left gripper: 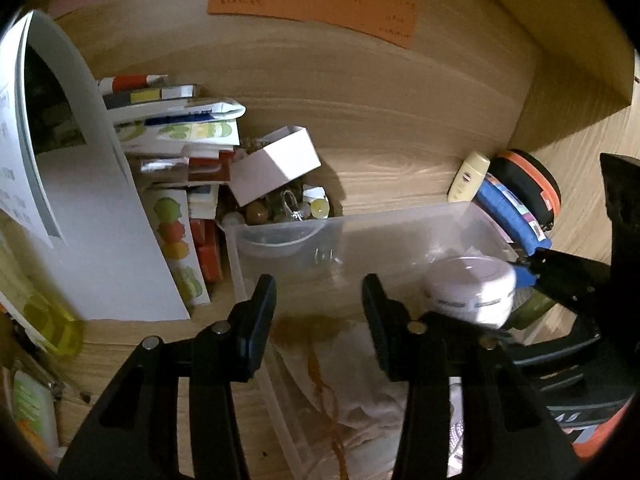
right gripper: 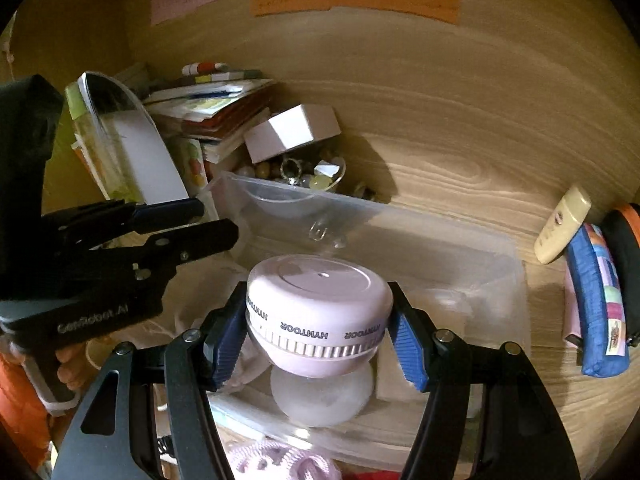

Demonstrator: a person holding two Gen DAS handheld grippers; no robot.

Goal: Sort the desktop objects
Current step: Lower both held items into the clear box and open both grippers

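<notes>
A pale pink round device with lettering around its side hangs over the clear plastic bin, and my right gripper is shut on it, blue pads pressing both sides. The left wrist view has the same device at the right, over the bin. My left gripper stands open above the bin's near-left part with nothing between its fingers; below it lies a pale cloth pouch with a brown cord. The left gripper also shows at the left of the right wrist view, a hand beneath it.
Behind the bin a white box tilts on a bowl of beads. A pile of books and booklets fills the left. A cream tube, a blue pouch and a black-orange round case sit right of the bin. Wooden walls close in behind.
</notes>
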